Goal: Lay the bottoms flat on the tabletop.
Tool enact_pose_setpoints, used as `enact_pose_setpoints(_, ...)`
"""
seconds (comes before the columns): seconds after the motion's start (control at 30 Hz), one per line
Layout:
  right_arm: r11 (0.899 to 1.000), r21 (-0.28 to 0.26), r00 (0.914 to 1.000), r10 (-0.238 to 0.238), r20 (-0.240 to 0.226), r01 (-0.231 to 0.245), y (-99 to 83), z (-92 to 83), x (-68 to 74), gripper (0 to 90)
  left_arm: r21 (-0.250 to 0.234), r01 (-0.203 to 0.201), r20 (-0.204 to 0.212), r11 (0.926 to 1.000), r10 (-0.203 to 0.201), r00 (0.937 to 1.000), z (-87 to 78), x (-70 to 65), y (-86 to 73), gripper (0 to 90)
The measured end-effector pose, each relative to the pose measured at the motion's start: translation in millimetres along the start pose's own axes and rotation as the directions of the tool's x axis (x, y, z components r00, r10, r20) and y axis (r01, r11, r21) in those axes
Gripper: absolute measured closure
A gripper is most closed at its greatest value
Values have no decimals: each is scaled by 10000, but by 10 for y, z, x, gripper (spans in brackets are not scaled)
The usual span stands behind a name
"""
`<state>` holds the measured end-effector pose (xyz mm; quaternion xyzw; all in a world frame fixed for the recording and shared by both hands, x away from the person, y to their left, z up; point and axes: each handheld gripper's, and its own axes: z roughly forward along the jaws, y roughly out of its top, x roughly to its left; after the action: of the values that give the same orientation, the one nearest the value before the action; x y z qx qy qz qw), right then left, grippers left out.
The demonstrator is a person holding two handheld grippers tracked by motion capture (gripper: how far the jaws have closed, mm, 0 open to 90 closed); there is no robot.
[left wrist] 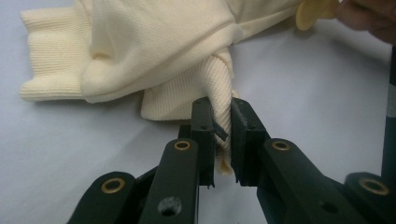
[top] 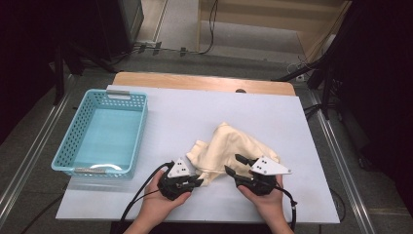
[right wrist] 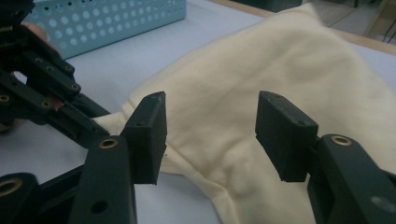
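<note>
A crumpled cream garment [top: 234, 146] lies on the white tabletop [top: 195, 105], near the front and a little right of centre. My left gripper [top: 198, 181] is at the garment's front left edge. In the left gripper view its jaws [left wrist: 222, 109] are shut on a twisted ribbed hem of the garment [left wrist: 154, 42]. My right gripper [top: 233, 164] hovers at the garment's front right side, open and pointing left and away. In the right gripper view its jaws [right wrist: 212, 100] stand wide apart with the cloth [right wrist: 261, 70] behind them and nothing pinched between the pads.
A light blue perforated basket [top: 73, 131] stands at the table's left side, seen also in the right gripper view [right wrist: 107, 18]. A wooden strip [top: 204, 82] runs along the table's far edge. Dark stands and cables surround the table.
</note>
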<state>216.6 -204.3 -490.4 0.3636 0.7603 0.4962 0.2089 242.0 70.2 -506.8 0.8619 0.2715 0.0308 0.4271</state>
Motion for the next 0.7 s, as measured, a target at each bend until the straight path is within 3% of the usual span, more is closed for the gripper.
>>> enact_pose_setpoints(0.43,9942,864,9975,-613,-345,641,-114,344,222,319,292,29,-80,9996,-26,10000,46,-3,-20,823)
enact_pose_setpoints(0.7,9893,1229,9965,-816,168,790,-110,428,249,390,334,120,-28,9994,-119,9999,62,5,-30,824)
